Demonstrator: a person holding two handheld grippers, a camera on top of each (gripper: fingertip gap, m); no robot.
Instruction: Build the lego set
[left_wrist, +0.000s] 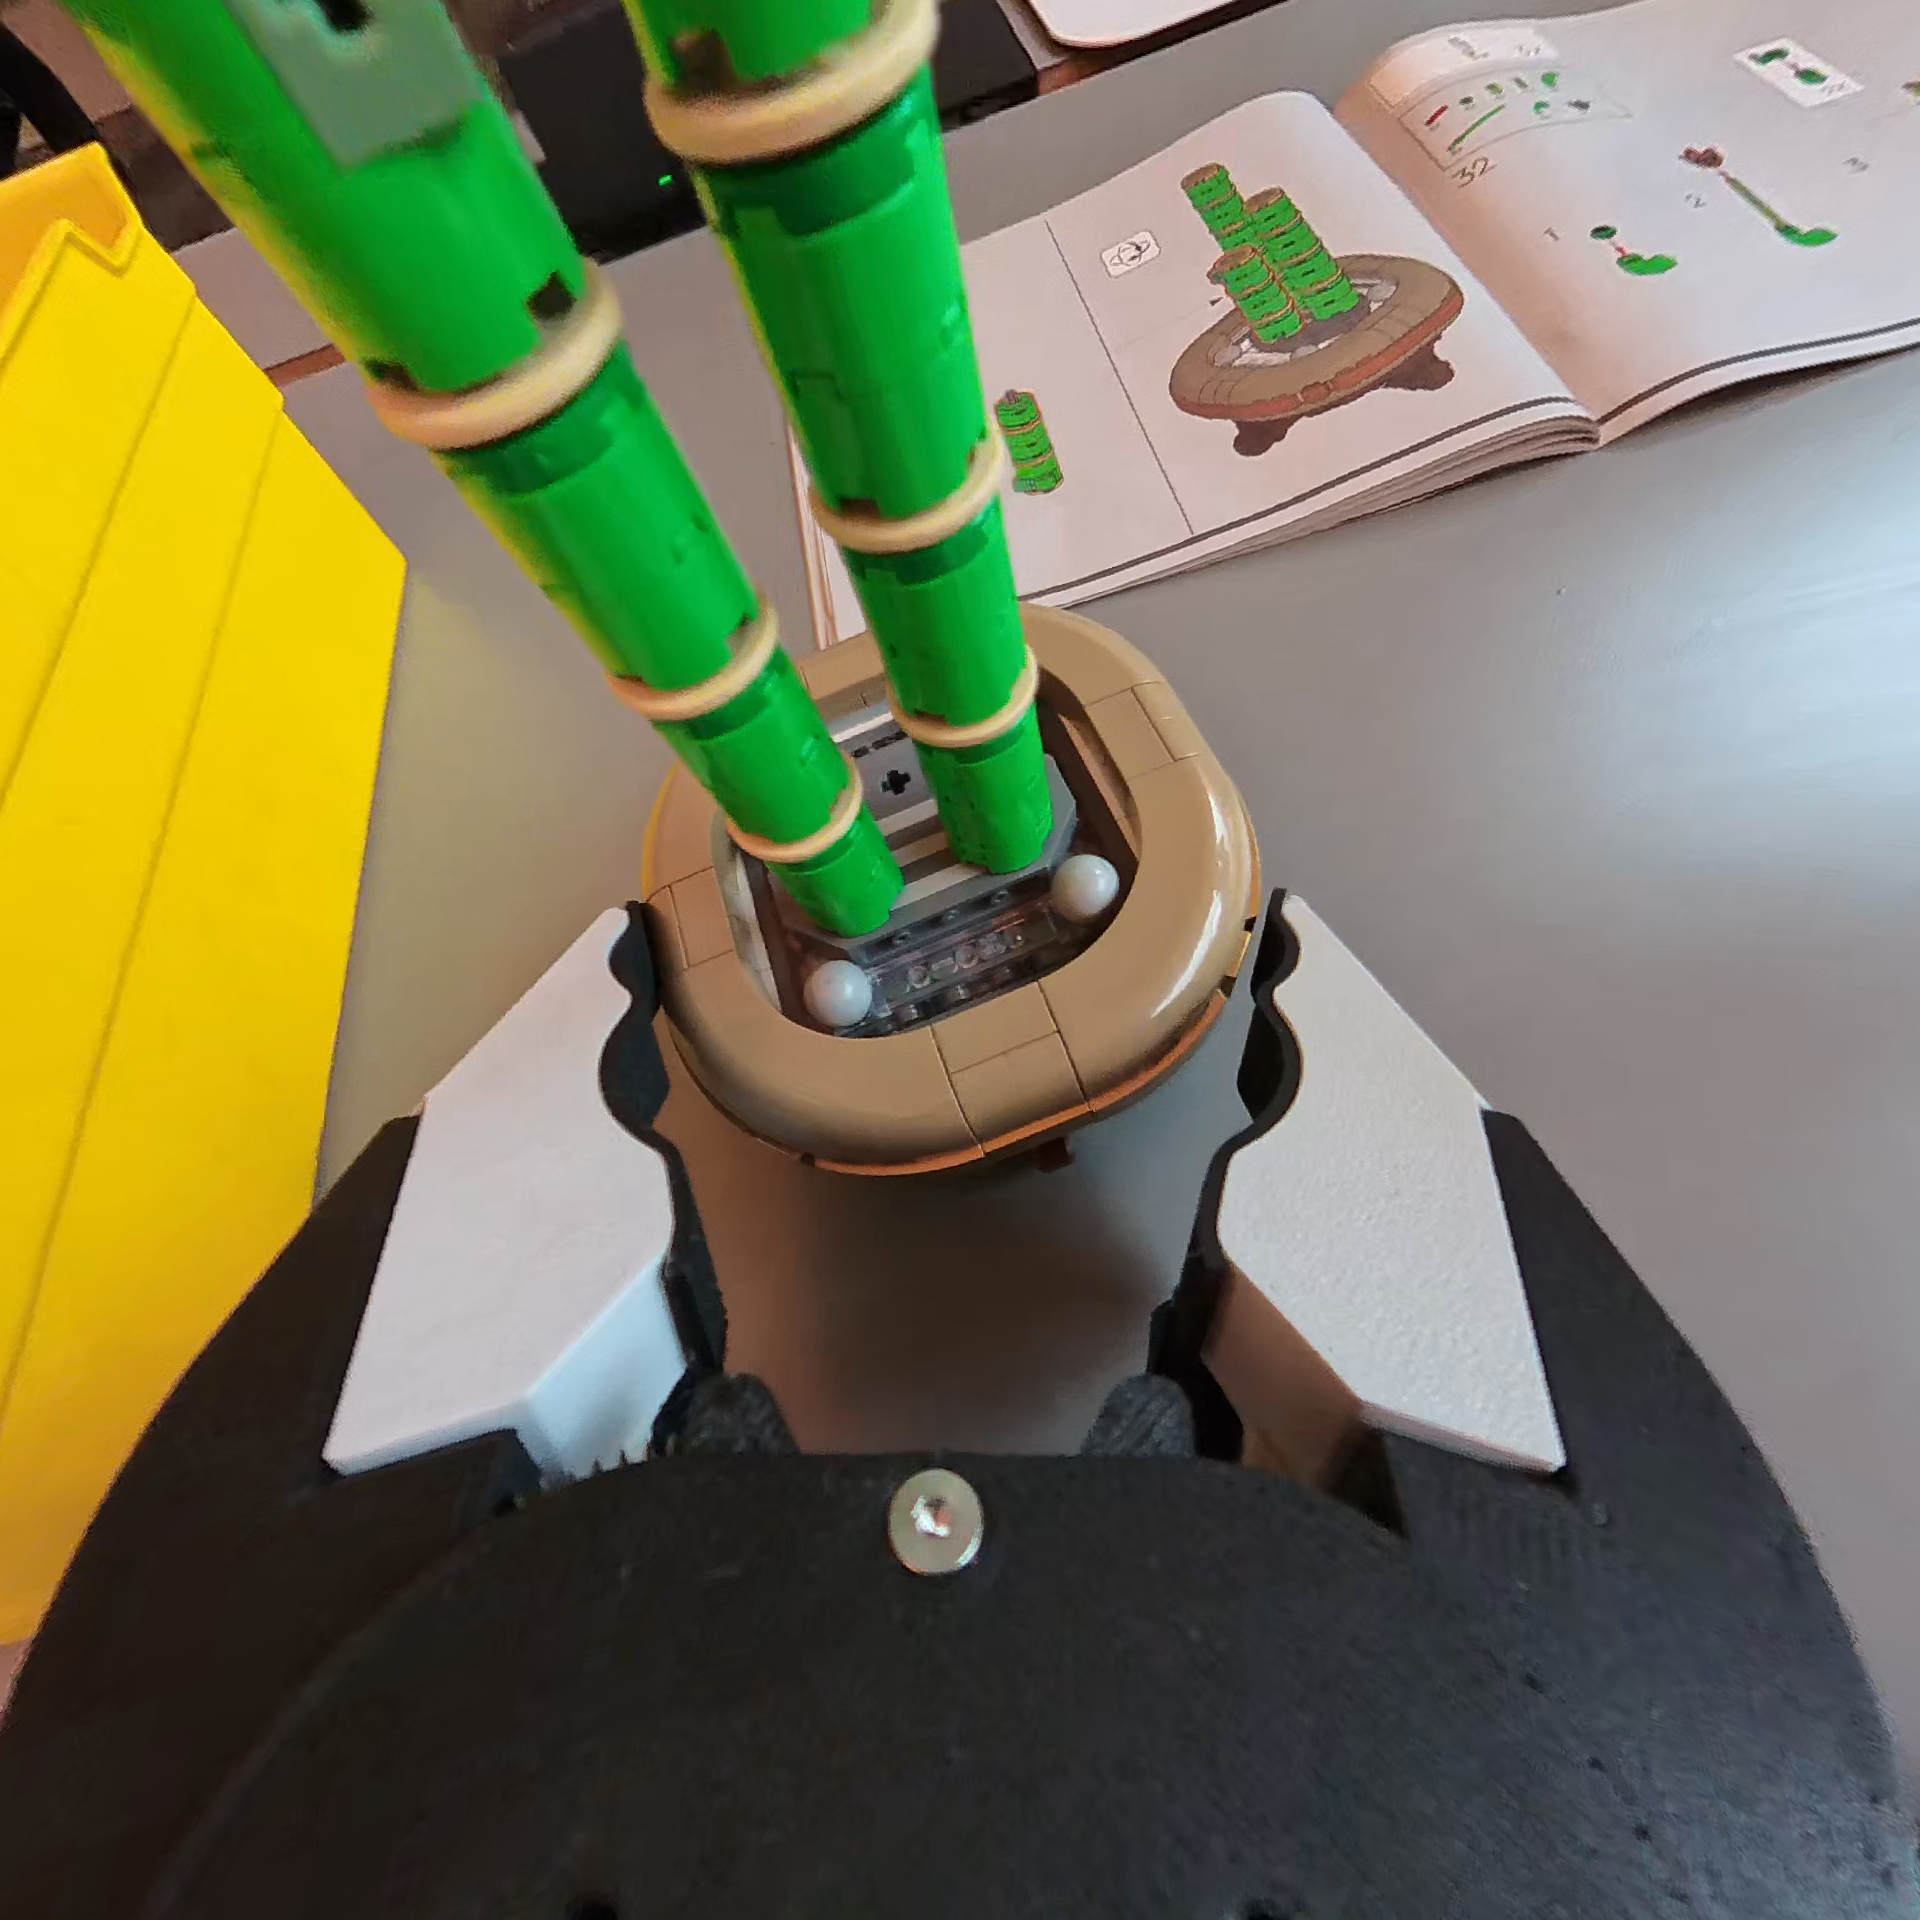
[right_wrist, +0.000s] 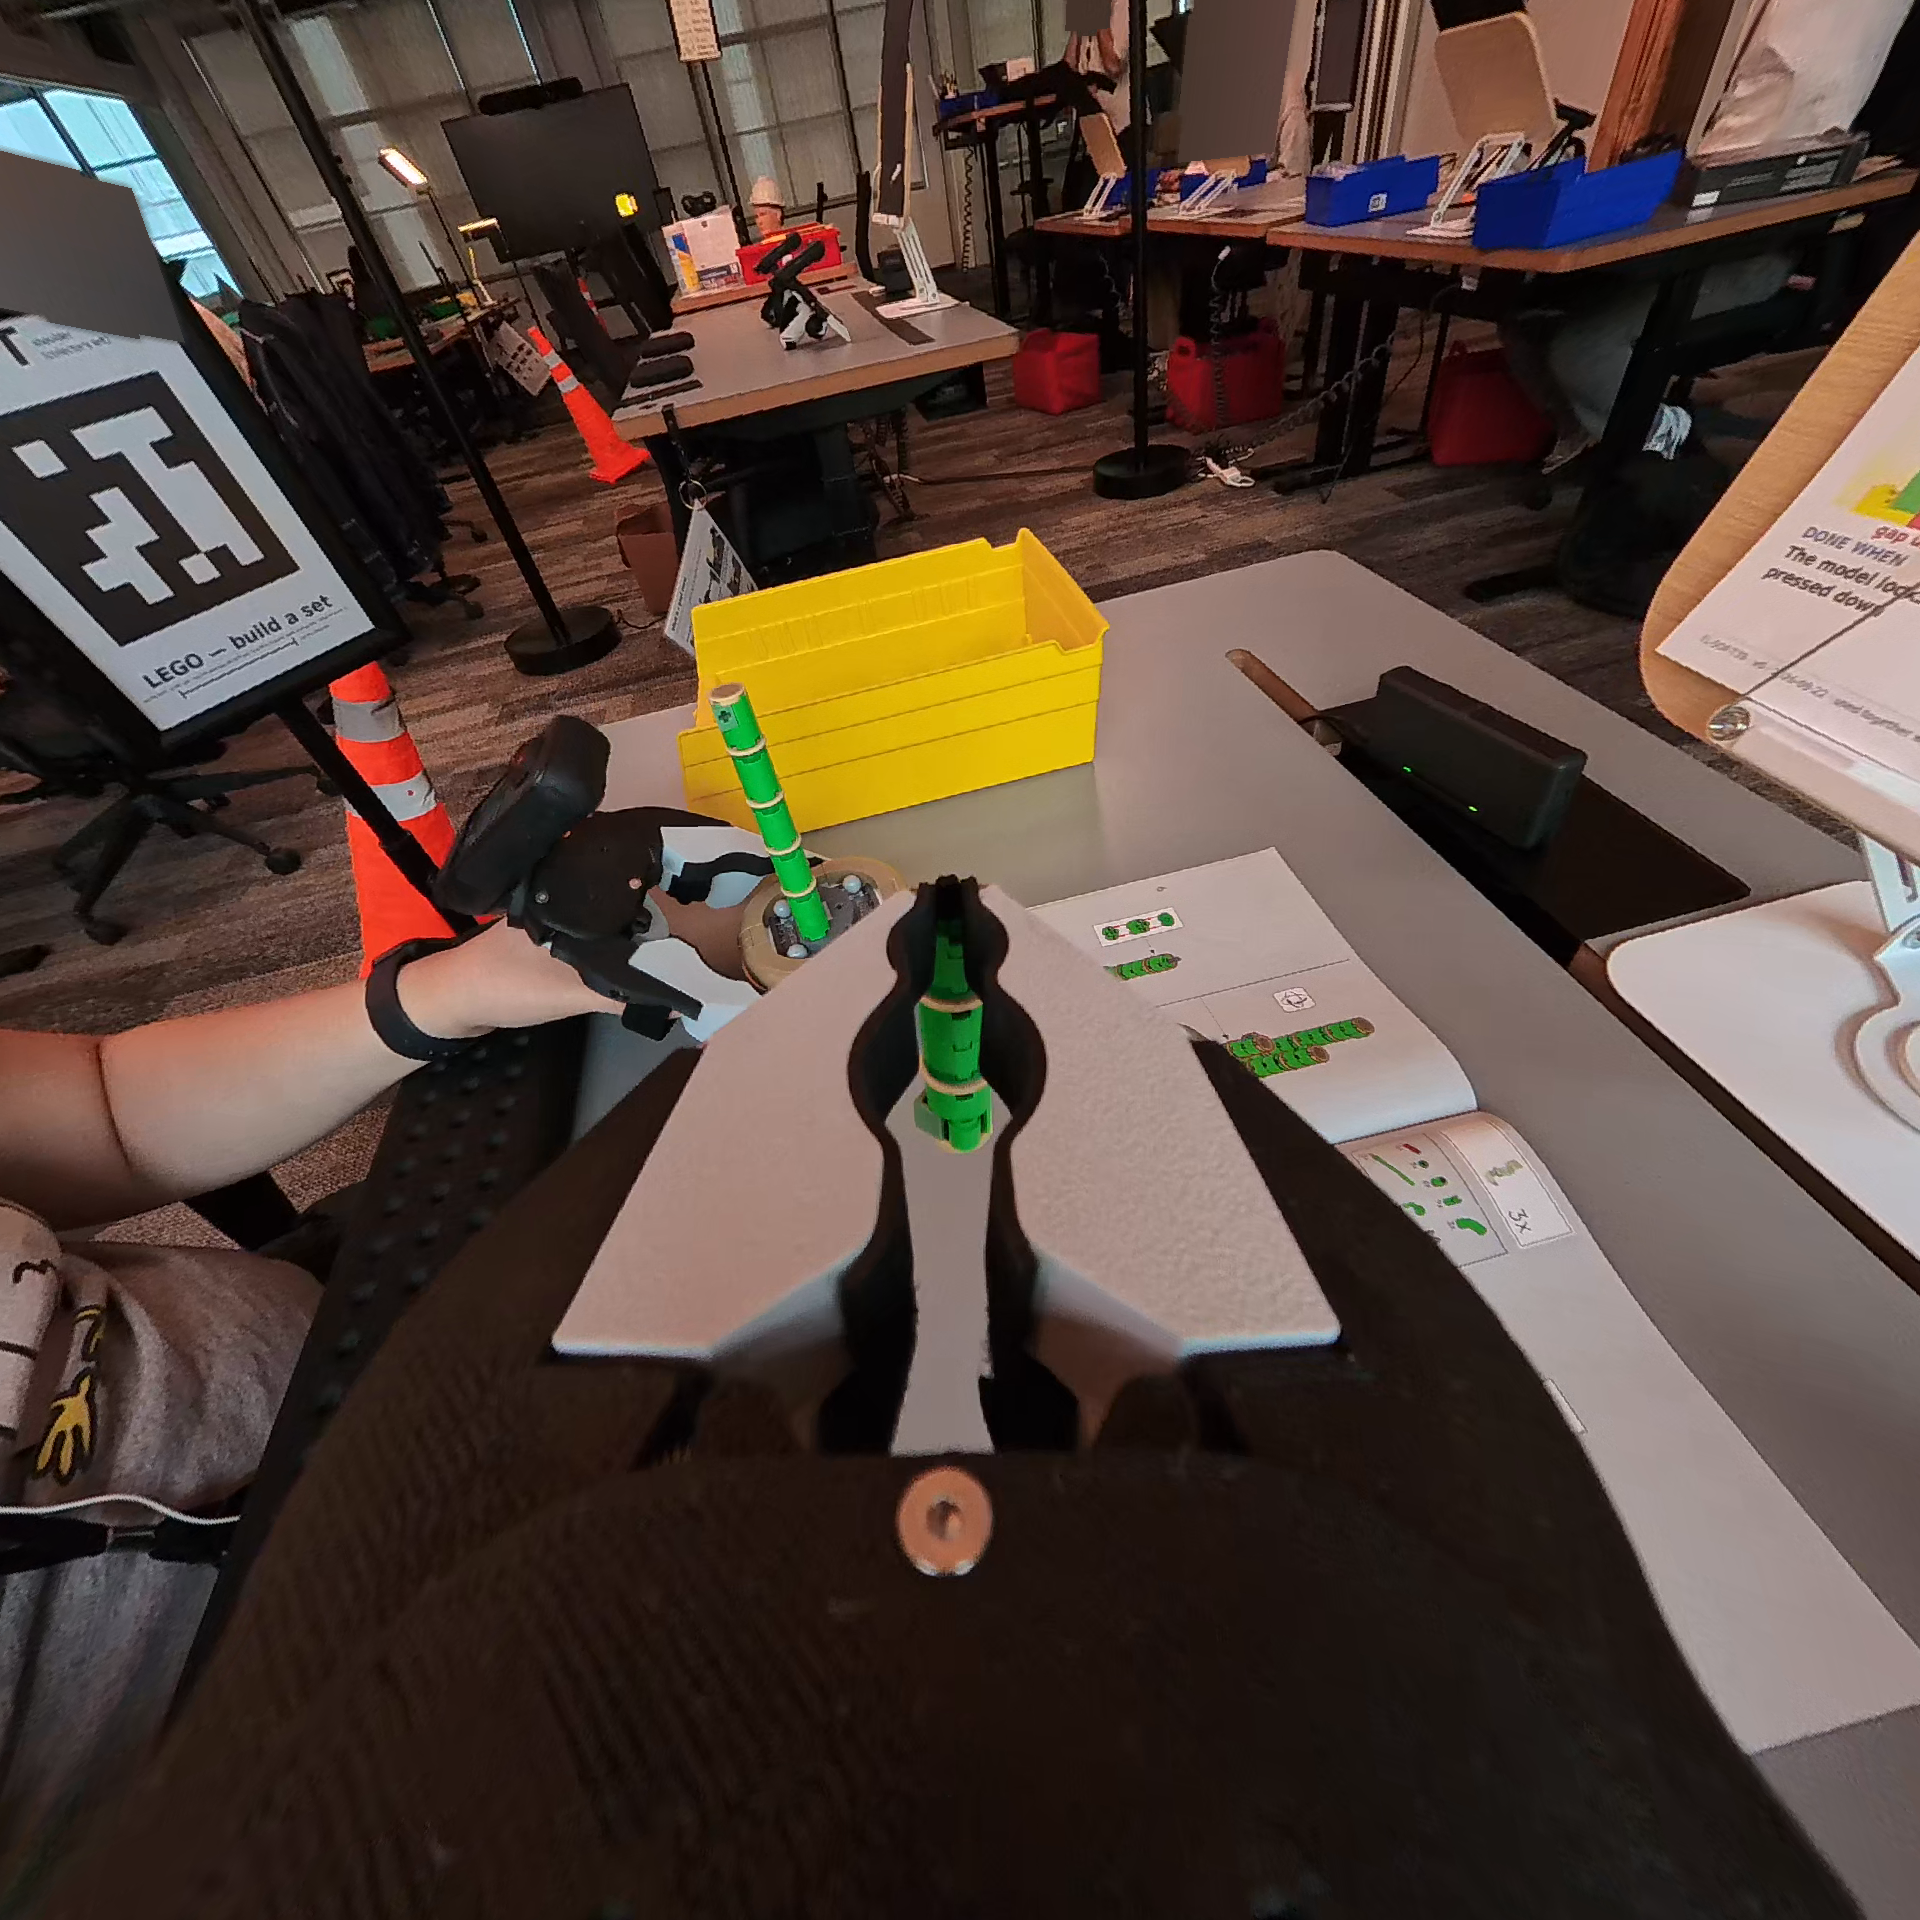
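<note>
My left gripper (left_wrist: 951, 925) is shut on the tan round pot (left_wrist: 883, 1091) of the lego model, one finger on each side of it. Two green bamboo stalks with tan rings, one on the left (left_wrist: 582, 520) and one on the right (left_wrist: 914, 520), rise from the pot's grey centre. My right gripper (right_wrist: 945, 891) is shut on a green bamboo stalk (right_wrist: 951, 1049) that runs along its fingers. In the right wrist view the left gripper (right_wrist: 717, 894) holds the pot (right_wrist: 764, 961), where one stalk (right_wrist: 769, 810) stands upright. I cannot tell which stalk in the left wrist view is the held one.
A yellow bin (left_wrist: 156, 727) stands just left of the pot, and it also shows in the right wrist view (right_wrist: 894, 675). An open instruction booklet (left_wrist: 1299, 364) lies beyond the pot on the grey table (left_wrist: 1558, 831). A black box (right_wrist: 1475, 758) sits at the table's far side. Some 30 centimeters of space lies between my two pairs of fingers.
</note>
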